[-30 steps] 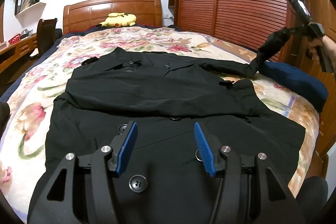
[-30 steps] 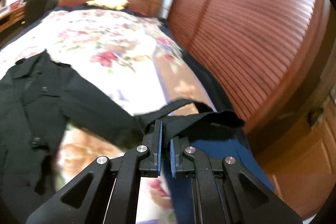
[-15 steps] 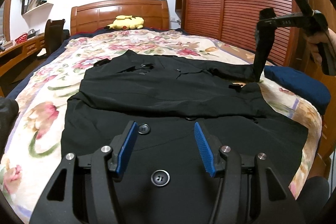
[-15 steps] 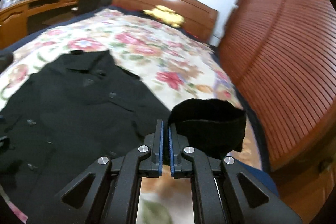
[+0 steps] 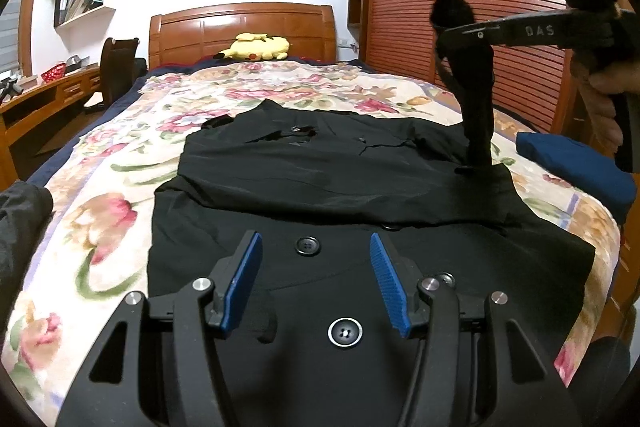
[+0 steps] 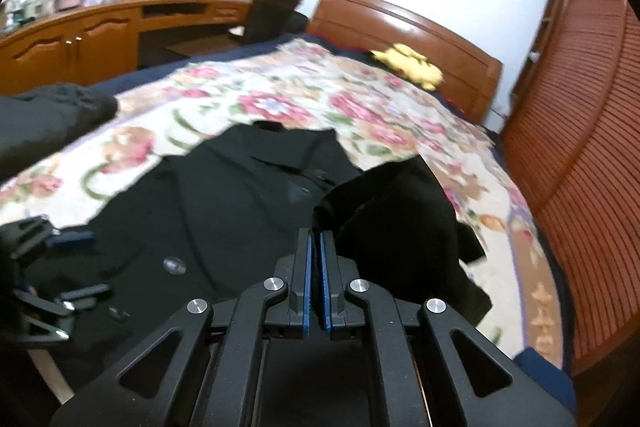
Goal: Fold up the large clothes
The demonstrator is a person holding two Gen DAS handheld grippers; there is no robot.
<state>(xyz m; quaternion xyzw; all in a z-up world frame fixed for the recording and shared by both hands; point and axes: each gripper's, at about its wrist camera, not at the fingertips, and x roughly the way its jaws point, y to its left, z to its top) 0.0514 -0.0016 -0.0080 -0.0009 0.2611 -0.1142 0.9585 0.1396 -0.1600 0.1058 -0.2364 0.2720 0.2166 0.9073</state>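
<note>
Coat (image 5: pixel 320 187): black woven cloth, faint sheen, glossy plastic buttons (image 5: pixel 307 245)
Bedspread (image 5: pixel 120 195): soft floral printed cloth, matt
Headboard (image 5: pixel 240 27): polished reddish wood
Wardrobe doors (image 5: pixel 480 7): slatted wood, satin finish
Left tongs (image 5: pixel 316 267): matt black plastic, ribbed blue pads (image 5: pixel 384 275), bright metal pins
Plush toy (image 5: pixel 258 47): yellow fuzzy fabric

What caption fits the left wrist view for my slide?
Open left gripper hovers over a black coat on a floral bed while the right gripper lifts its sleeve.
</note>
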